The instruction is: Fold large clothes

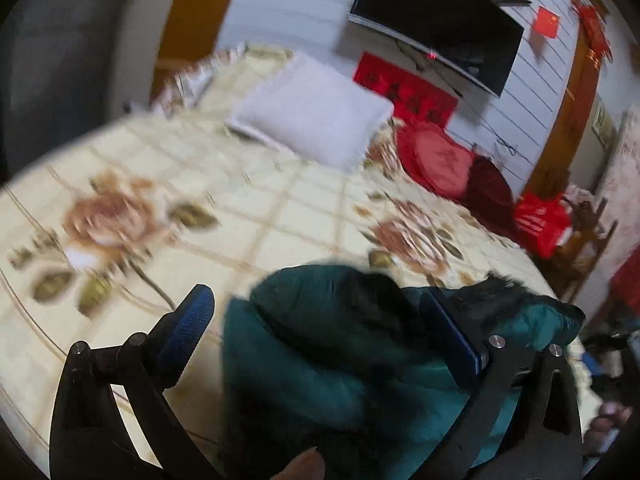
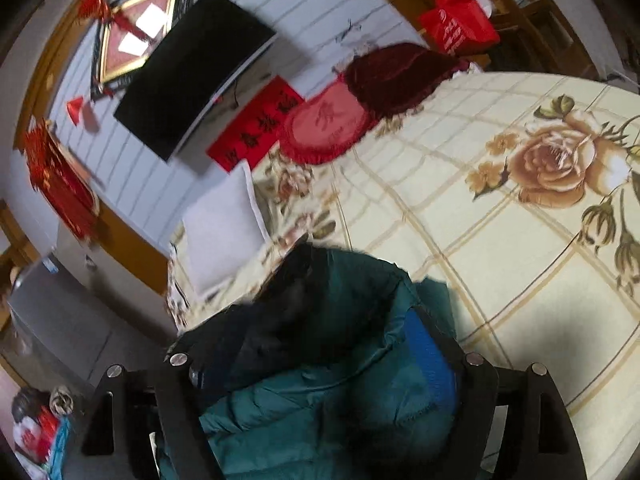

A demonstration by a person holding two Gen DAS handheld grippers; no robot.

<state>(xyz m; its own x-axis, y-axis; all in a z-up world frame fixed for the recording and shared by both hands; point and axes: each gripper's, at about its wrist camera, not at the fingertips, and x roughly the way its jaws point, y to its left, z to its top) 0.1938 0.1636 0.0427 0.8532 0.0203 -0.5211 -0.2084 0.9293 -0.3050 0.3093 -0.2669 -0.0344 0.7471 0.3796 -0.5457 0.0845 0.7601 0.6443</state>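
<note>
A dark green padded jacket [image 1: 328, 360] with a black fur-trimmed hood lies bunched over the floral bedspread [image 1: 248, 216]. In the left wrist view my left gripper [image 1: 320, 328] stands wide open, its blue pads either side of the jacket's bulk; the left fingertip [image 1: 192, 312] is clear of the cloth. In the right wrist view the jacket [image 2: 320, 380] fills the space between my right gripper's [image 2: 316, 344] fingers; the blue right pad [image 2: 428, 356] presses against the fabric and the left pad is hidden behind it.
A white pillow [image 1: 312, 120] and red cushions [image 1: 440, 160] lie at the bed's head under a wall TV [image 1: 436, 20]. A red bag [image 1: 540, 220] sits on a chair beside the bed. The bedspread [image 2: 500, 220] stretches right of the jacket.
</note>
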